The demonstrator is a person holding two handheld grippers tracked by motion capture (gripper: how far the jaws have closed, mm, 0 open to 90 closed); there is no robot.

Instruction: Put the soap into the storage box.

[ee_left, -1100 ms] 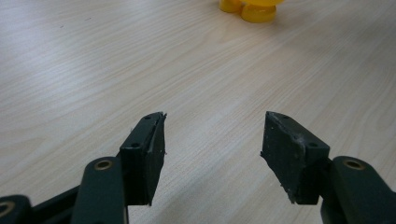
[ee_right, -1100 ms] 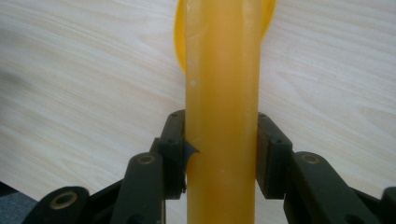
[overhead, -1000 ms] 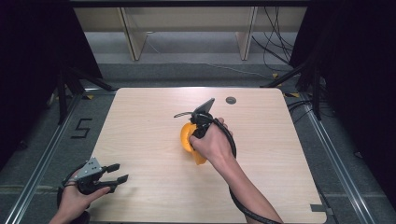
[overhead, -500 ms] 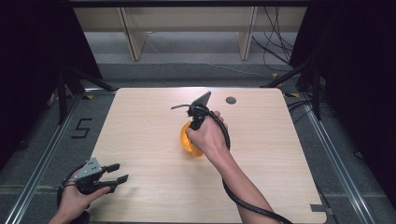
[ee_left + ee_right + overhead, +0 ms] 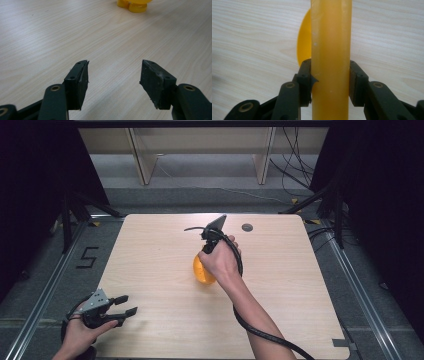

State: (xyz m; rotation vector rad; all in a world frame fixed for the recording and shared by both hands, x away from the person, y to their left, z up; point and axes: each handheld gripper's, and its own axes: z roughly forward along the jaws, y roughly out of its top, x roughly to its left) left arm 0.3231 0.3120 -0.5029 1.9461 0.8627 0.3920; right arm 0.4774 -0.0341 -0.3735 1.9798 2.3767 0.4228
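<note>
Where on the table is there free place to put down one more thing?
Most of the wooden table is bare. Free patches: the whole right side, right of the right gripper and below the small dark disc; the far left corner; the near middle, between the left gripper and the forearm. It is crowded around the yellow object at the centre.

One yellow toy [image 5: 204,271], one table [image 5: 150,260], two grippers [image 5: 125,305] [image 5: 329,82]
</note>
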